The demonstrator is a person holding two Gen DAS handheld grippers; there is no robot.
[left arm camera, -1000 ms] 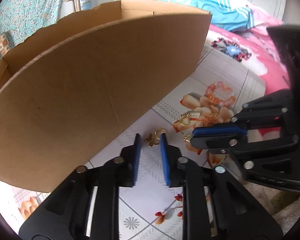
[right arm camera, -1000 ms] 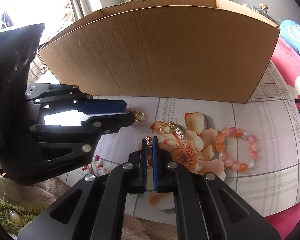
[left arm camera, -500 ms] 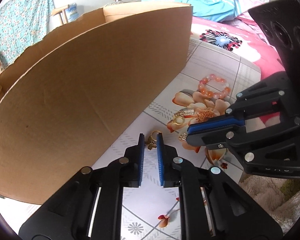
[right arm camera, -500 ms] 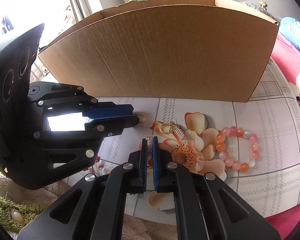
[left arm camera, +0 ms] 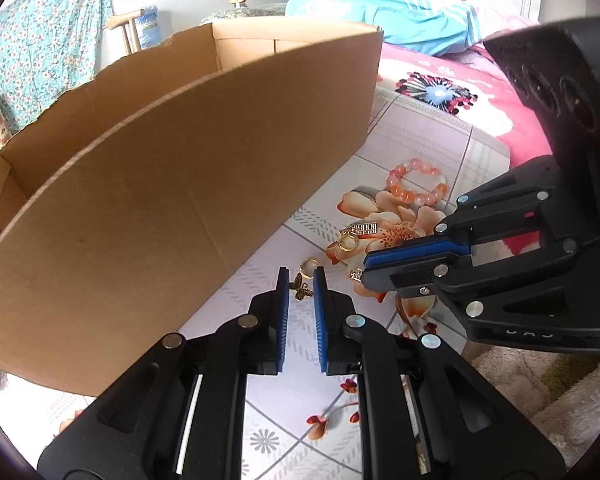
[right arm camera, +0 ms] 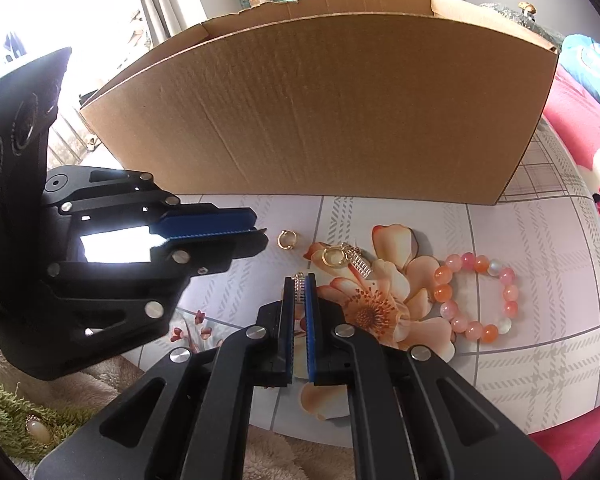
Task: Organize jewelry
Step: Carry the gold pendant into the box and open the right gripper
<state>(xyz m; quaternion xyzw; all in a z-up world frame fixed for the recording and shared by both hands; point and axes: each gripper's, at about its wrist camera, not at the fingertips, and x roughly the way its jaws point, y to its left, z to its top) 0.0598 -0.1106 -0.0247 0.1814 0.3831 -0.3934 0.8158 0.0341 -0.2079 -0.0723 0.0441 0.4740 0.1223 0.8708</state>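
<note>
**A:** Where do we stand with the left gripper [left arm camera: 301,280]?

**B:** We have just been narrowing its jaws. A second ago they stood well apart, either side of the butterfly earring [left arm camera: 302,285]; now the blue pads sit close on both sides of the charm, with its gold hoop poking out past the tips. From our left wrist view we think the pads are touching the butterfly, though a thin gap may remain, so we would not swear to a firm pinch.

**A:** And the right gripper [right arm camera: 299,285]?

**B:** Unchanged over that second. Its jaws are pressed together on the small silver bar charm [right arm camera: 299,287], which sticks up between the tips.

**A:** So what does that mean for sorting the jewelry?

**B:** We judge we are at the end of the grasp, one piece in each hand, neither lifted yet off the floral cloth [right arm camera: 540,272]. The cardboard box [right arm camera: 340,120] stands just behind both, open at the top, and looks like the place for them.

**A:** What is left on the cloth?

**B:** The gold ring with its abacus charm [right arm camera: 342,258] on the printed flower, and the pink bead bracelet [right arm camera: 476,296] to its right.
</note>
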